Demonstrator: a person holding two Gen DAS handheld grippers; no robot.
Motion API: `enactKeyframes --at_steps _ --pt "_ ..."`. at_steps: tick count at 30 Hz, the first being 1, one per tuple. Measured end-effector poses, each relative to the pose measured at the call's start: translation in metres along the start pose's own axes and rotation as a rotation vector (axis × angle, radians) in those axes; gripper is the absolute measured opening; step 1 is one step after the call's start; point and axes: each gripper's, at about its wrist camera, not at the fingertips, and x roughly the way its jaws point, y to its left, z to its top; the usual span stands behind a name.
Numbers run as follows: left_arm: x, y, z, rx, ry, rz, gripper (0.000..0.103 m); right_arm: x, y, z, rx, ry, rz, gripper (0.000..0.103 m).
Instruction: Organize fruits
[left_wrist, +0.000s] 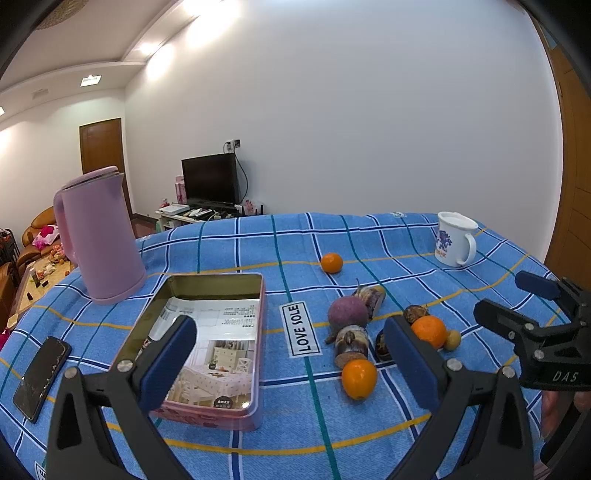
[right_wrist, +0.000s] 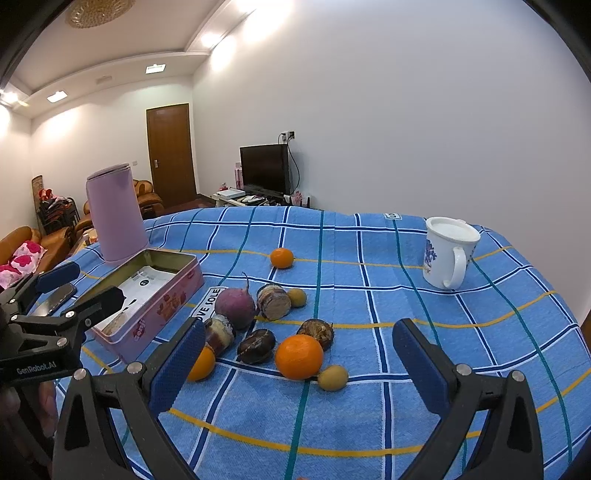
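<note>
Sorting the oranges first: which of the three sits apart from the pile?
The far orange, alone on bare cloth toward the white mug; the other two lie among the clustered produce nearer the tools.

**Bright, even room light; heavy fisheye bend**

Recessed ceiling lights (right_wrist: 155, 68) blow out into white glare where the ceiling meets the wall (left_wrist: 369, 110). The lit wall is smooth and evenly bright. Fruit near the tin (left_wrist: 207, 339) casts only soft, short shadows. Both views are sharp at centre; the corners go black and straight lines curve.
</note>
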Motion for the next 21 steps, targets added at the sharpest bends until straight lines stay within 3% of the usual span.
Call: enactKeyframes --at_steps 21 --pt "0.01 -0.013 -0.01 0.023 0.031 -0.006 0.103 0.006 -0.01 -0.01 0.021 0.021 0.003 0.102"
